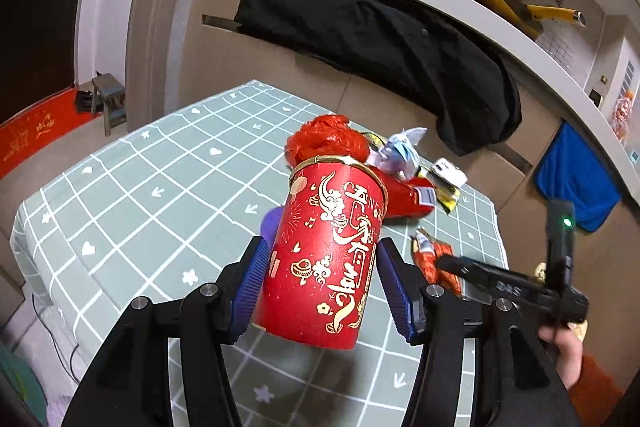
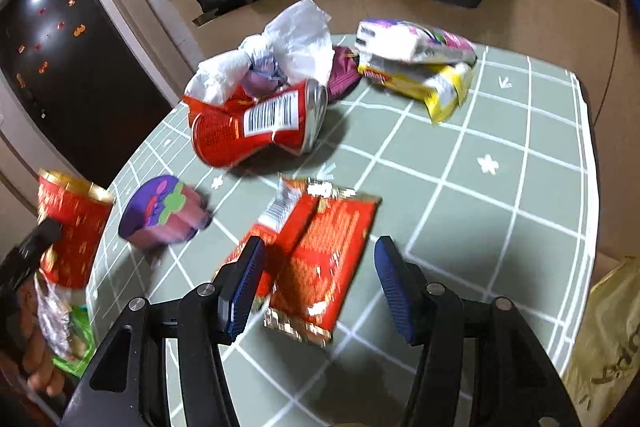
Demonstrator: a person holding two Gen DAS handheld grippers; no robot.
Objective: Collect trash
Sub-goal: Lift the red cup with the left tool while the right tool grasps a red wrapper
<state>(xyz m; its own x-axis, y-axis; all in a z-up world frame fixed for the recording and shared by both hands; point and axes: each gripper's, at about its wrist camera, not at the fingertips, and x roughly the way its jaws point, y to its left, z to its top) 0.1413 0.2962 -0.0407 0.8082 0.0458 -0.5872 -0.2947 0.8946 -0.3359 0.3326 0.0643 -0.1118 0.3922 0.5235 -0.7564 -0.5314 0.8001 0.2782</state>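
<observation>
- The left gripper (image 1: 318, 291) pinches a red paper cup (image 1: 324, 251) in the lower centre of the left wrist view; both blue pads press its sides, and the cup is tilted and lifted above the green checked desk (image 1: 160, 187).
- This cup is probably light and thin-walled (paper, I think), so a hard squeeze may dent it. A hold at the middle of the wall, as now, seems good.
- The right gripper (image 2: 318, 283) is spread wide and empty, in the lower centre of the right wrist view. It hangs over a flat red snack wrapper (image 2: 324, 251) that lies on the desk.
- The wrapper looks soft, thin and a little slippery. It is better to take it at one edge or a raised fold, because a flat foil is hard to catch from above.
- Other trash waits in the upper half of that view: a crushed red can (image 2: 260, 123), white crumpled paper (image 2: 296, 43), a yellow packet (image 2: 440, 87) and a purple cup (image 2: 160, 211) on its side at left.
</observation>
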